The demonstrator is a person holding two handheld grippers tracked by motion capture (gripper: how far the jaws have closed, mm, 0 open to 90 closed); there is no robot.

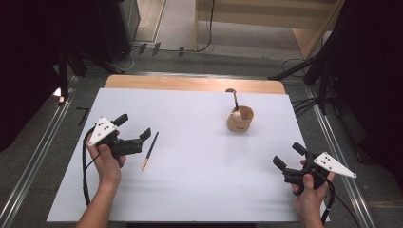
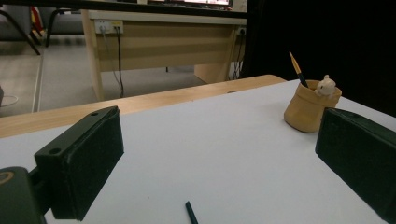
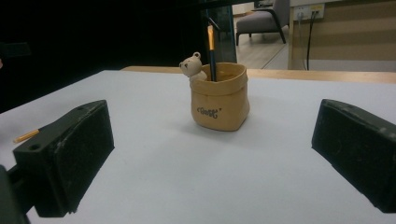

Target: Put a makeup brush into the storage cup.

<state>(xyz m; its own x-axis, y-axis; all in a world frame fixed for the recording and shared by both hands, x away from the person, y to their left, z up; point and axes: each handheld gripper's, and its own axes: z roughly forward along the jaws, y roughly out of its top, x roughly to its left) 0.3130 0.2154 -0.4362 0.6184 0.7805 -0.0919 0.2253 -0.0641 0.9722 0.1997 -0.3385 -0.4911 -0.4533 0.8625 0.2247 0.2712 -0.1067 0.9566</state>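
Observation:
A tan pen holder point(image 1: 240, 119) with a small bear figure stands right of the table's middle; one dark pen point(image 1: 235, 100) stands in it. It also shows in the left gripper view as the holder point(image 2: 307, 109) and in the right gripper view as the holder point(image 3: 219, 98) with the pen point(image 3: 211, 53). A second dark pen with an orange tip point(image 1: 150, 150) lies flat just right of my left gripper point(image 1: 133, 127), which is open and holds nothing. Its dark end point(image 2: 191, 212) shows between the left jaws. My right gripper point(image 1: 289, 155) is open near the table's right front, apart from the holder.
A white sheet point(image 1: 190, 190) covers most of the wooden table point(image 1: 190, 83). Beyond the far edge are floor cables, dark stands and a wooden desk point(image 2: 163, 37). An office chair point(image 3: 264, 21) stands far behind.

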